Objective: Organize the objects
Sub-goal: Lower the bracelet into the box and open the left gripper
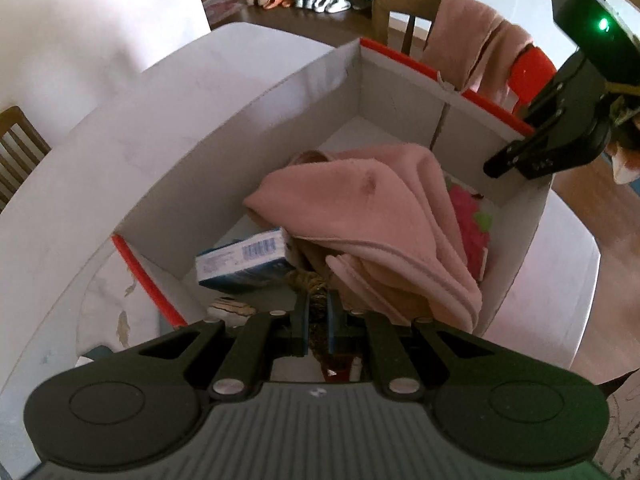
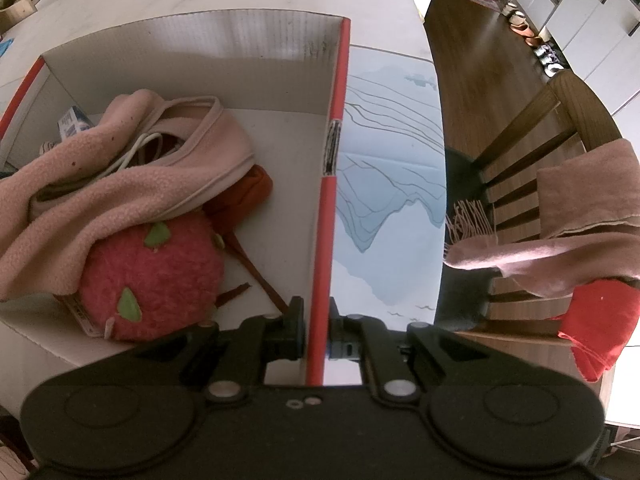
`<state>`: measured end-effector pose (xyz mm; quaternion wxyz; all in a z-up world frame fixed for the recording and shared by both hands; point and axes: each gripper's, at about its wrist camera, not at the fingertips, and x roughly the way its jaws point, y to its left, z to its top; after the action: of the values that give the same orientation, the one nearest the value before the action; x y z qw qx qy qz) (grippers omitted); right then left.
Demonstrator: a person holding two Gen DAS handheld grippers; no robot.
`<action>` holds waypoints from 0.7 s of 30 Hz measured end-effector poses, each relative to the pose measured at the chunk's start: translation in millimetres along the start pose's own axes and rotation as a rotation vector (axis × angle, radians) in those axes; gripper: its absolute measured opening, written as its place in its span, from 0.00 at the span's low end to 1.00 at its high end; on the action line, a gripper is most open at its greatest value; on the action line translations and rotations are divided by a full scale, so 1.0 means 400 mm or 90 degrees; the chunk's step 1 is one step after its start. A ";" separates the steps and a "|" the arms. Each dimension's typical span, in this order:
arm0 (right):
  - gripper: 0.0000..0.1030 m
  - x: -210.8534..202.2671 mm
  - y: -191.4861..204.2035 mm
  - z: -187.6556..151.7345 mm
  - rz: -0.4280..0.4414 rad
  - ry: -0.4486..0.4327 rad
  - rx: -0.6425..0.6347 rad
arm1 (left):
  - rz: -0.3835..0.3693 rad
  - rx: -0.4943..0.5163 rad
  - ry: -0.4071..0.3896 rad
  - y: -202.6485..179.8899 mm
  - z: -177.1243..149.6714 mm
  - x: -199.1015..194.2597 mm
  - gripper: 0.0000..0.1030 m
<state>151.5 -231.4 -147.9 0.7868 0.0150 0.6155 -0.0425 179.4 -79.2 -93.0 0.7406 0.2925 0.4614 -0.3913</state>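
Observation:
A white cardboard box (image 1: 240,132) with red rims stands open on the table. It holds a pink fleece garment (image 1: 360,208), a pink plush fruit (image 1: 470,224) and a small blue-and-white carton (image 1: 244,260). My left gripper (image 1: 318,312) hangs over the box's near end, shut on a brown braided item (image 1: 316,288). My right gripper (image 2: 318,328) is shut on the box's red-edged side wall (image 2: 326,216); the left wrist view shows the right gripper (image 1: 512,156) at the far right. In the right wrist view the fleece (image 2: 100,196) drapes over the plush (image 2: 152,276), beside an orange-brown strapped thing (image 2: 248,192).
The box sits on a white table (image 1: 120,140), partly on a placemat (image 2: 384,184) printed with blue mountains. A wooden chair (image 2: 532,152) beside the table carries a pink scarf (image 2: 580,216) and a red cloth (image 2: 596,332). Another chair (image 1: 16,148) stands at the left.

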 end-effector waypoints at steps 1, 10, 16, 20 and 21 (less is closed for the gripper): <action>0.08 0.000 0.000 0.000 0.000 0.000 0.000 | -0.001 0.002 0.004 -0.002 0.000 0.005 0.07; 0.08 0.000 0.000 -0.001 0.000 -0.002 -0.003 | -0.007 0.008 0.044 -0.016 -0.003 0.060 0.07; 0.08 0.000 0.000 -0.002 0.000 -0.002 -0.003 | -0.008 0.013 0.047 -0.016 -0.002 0.072 0.07; 0.08 0.001 0.000 -0.002 0.002 -0.003 -0.001 | -0.003 0.020 0.038 -0.019 0.002 0.068 0.08; 0.08 0.001 0.000 -0.001 0.002 -0.003 0.000 | -0.001 0.024 0.037 -0.023 0.001 0.066 0.09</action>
<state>151.2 -231.4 -148.6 0.7883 0.0156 0.6136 -0.0415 178.8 -92.5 -117.4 0.7210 0.3172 0.4752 -0.3921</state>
